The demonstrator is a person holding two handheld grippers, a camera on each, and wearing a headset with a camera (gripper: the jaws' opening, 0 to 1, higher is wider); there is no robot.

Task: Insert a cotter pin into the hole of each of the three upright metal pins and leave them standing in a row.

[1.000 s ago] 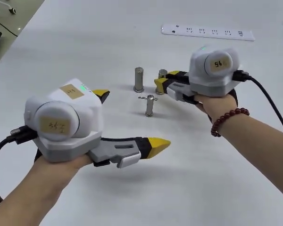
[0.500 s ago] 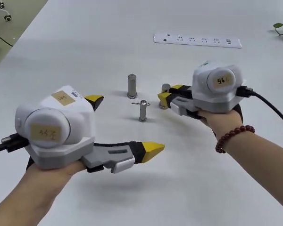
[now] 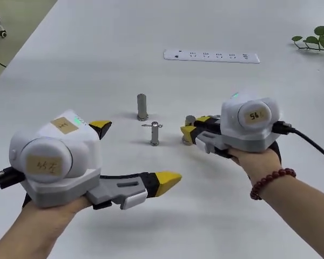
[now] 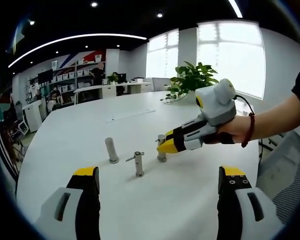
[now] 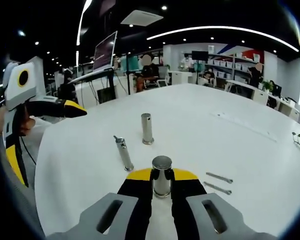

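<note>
Three upright metal pins stand on the white table (image 3: 216,205). The far pin (image 3: 142,107) (image 4: 111,150) (image 5: 147,128) is bare. The middle pin (image 3: 155,133) (image 4: 138,163) (image 5: 123,152) has a cotter pin through its top. My right gripper (image 3: 193,125) (image 5: 162,176) (image 4: 166,146) is shut on the third pin (image 3: 190,120) (image 5: 162,165), whose base is hidden between the jaws. Two loose cotter pins (image 5: 218,182) lie on the table just right of it. My left gripper (image 3: 134,153) (image 4: 159,177) hovers wide open nearer the person, holding nothing.
A white power strip (image 3: 211,55) lies at the back of the table. A green plant sprig (image 3: 313,40) is at the far right. In the gripper views an office with desks and shelves lies beyond the table.
My right gripper has drawn its pin nearer and to the right, away from the other two pins. The head camera has tilted, so the whole scene sits lower.
</note>
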